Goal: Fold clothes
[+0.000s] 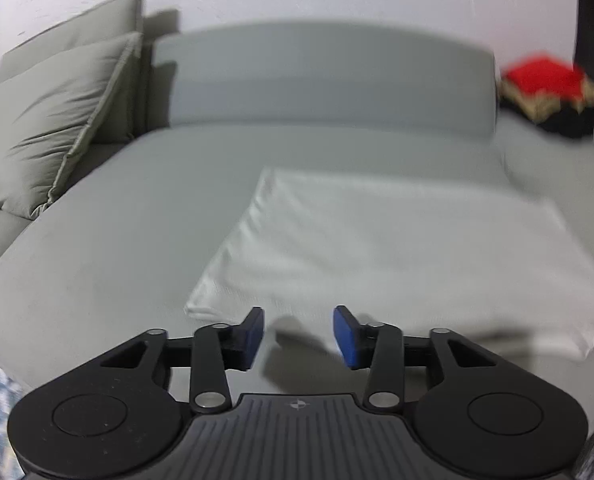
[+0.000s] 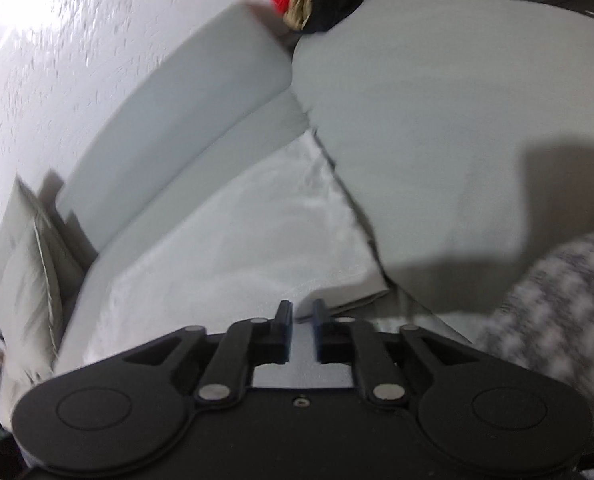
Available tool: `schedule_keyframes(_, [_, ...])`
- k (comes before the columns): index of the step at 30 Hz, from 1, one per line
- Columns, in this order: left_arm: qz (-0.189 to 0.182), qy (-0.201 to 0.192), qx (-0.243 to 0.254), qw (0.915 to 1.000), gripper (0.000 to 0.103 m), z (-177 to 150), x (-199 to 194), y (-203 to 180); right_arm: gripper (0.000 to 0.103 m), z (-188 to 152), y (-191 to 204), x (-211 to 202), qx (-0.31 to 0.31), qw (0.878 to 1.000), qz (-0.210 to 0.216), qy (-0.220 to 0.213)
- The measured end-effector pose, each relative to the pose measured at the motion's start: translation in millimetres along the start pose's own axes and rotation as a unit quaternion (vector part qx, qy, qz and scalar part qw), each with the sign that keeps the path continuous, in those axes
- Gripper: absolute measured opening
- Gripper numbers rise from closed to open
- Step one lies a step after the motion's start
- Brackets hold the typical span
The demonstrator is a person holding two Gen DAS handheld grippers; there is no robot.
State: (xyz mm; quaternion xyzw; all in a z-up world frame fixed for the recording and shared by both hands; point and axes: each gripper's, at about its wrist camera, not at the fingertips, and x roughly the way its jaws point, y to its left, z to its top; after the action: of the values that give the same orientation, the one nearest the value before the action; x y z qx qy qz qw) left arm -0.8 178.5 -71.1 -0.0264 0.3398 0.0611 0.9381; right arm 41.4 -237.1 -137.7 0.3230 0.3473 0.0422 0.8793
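The left gripper point(image 1: 299, 334) hangs with jaws spread wide and empty over the near edge of the folded white cloth point(image 1: 397, 248) on the grey sofa point(image 1: 117, 240), while the right gripper point(image 2: 301, 326) has its jaws nearly closed, whether pinching the cloth's hem I cannot tell.

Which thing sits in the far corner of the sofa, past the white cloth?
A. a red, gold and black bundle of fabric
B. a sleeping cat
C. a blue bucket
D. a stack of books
A: the left wrist view shows a red, gold and black fabric bundle at the far right end of the grey sofa, beyond the white folded cloth.
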Motion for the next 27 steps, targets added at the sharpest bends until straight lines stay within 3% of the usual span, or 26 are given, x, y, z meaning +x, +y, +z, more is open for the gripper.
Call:
schedule_keyframes(2, [0.000,0.003,-0.015,0.9999,0.045,1.7,4.1,1.6,0.028,4.8,1.8,-6.0,0.013,0.999,0.028,-0.009])
schedule_keyframes(5, [-0.001,0.011,-0.014,0.9998,0.045,3.4,9.3,-3.0,0.042,6.4,0.0,1.1,0.076,0.994,0.076,0.029])
schedule_keyframes(7, [0.003,0.009,-0.001,1.0000,0.045,2.7,8.5,-8.8,0.044,2.2,-5.4,9.5,0.128,0.986,0.093,0.057])
schedule_keyframes(12, [0.010,0.002,0.029,0.9995,0.045,-2.2,6.0,-16.3,0.043,-10.4,-19.1,28.0,0.220,0.967,0.089,0.095])
schedule_keyframes(18, [0.005,0.007,0.015,0.9998,0.047,-1.3,8.0,-13.0,0.038,-19.9,-29.6,40.4,0.292,0.950,0.082,0.077])
schedule_keyframes(27, [0.005,0.011,0.003,0.9999,0.047,-1.9,9.1,-7.8,0.036,-26.0,-36.7,56.8,0.327,0.940,0.101,-0.009])
